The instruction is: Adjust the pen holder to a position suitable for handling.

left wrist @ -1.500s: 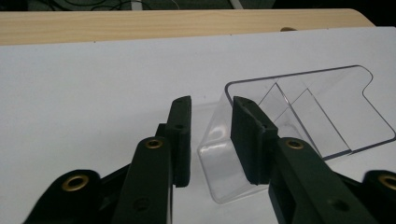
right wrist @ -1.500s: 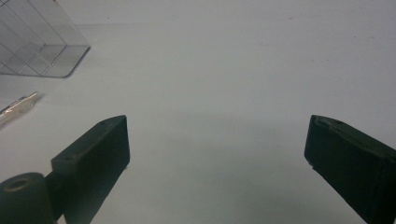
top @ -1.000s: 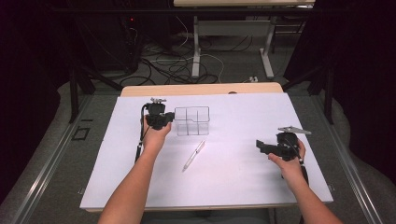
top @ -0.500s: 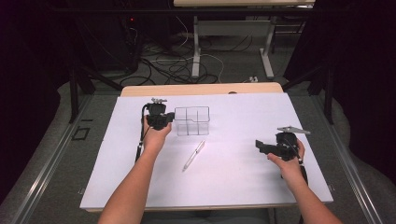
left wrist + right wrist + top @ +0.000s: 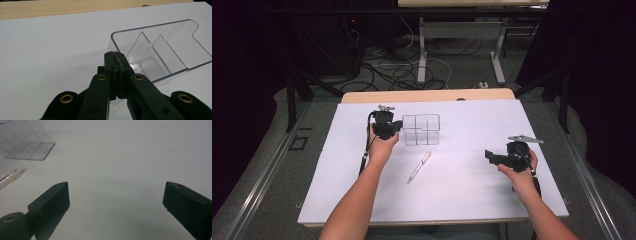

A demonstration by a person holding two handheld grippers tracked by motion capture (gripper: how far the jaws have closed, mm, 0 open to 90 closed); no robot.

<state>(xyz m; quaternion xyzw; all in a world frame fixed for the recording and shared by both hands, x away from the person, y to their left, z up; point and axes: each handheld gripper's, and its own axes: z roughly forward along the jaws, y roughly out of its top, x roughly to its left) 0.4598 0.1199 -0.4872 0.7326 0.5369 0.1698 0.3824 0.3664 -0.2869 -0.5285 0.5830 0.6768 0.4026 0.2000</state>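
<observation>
A clear plastic box [image 5: 422, 129] with inner dividers stands on the white table sheet [image 5: 462, 190], left of middle. My left gripper [image 5: 398, 128] is at the box's left side, shut on its thin left wall [image 5: 111, 42]; in the left gripper view the black jaws [image 5: 115, 57] meet over that wall. A clear pen [image 5: 419, 166] lies in front of the box. My right gripper [image 5: 490, 156] hovers at the right of the table, jaws wide open and empty [image 5: 117, 195], pointing toward the pen [image 5: 10, 177] and the box [image 5: 27, 142].
A wooden table edge [image 5: 427, 95] shows behind the white sheet. Beyond it are cables on the floor [image 5: 402, 70] and another table's legs [image 5: 422, 50]. Metal rails [image 5: 267, 175] run along both sides.
</observation>
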